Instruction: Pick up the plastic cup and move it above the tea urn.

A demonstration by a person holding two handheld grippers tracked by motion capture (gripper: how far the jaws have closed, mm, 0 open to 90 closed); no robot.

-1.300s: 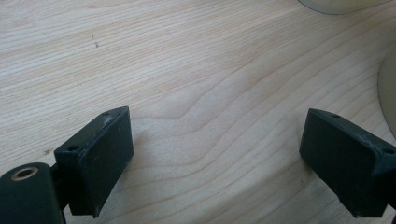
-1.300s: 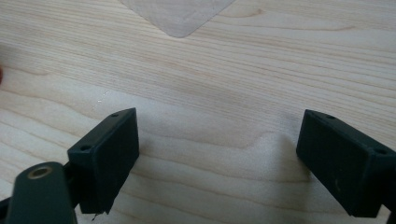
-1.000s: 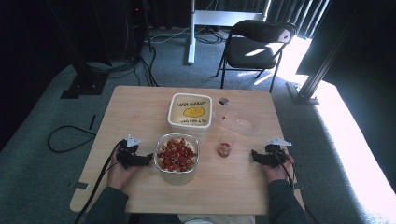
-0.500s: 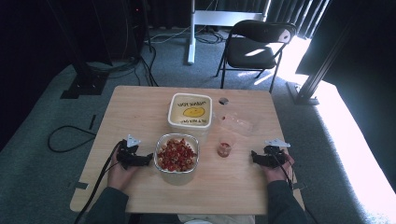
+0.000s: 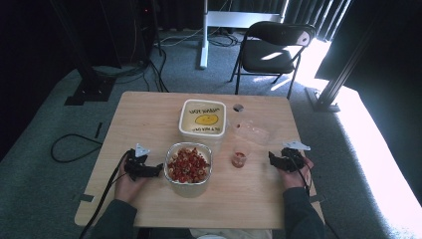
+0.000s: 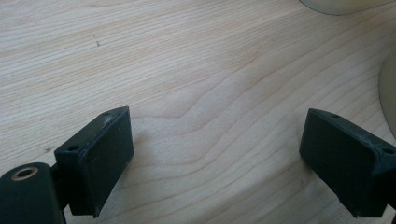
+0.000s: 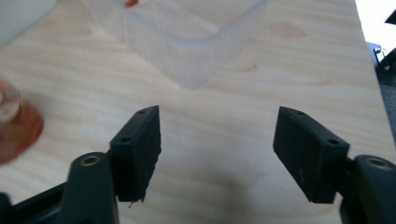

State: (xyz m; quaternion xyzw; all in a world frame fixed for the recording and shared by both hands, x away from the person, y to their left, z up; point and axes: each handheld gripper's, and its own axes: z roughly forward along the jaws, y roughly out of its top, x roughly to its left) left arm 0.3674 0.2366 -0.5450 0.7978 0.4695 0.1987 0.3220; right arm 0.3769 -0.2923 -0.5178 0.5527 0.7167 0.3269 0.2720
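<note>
Now both apart, empty — right hand-held gripper (image 7: 217, 140) just been closing, left hand-held gripper (image 6: 217, 158) beside bowl (image 5: 188, 164), perhaps berries.

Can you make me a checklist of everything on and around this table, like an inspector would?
Surface: wooden table, light wood.
Job's things: clear container of red pieces; small cup with reddish contents.
Clutter: white tub with yellow label; clear lid.
Grippers: left gripper open beside the container; right gripper open, jaws just been closing, nothing between them.
Cables: black cable on the floor.
Surroundings: grey carpet, black chair.
</note>
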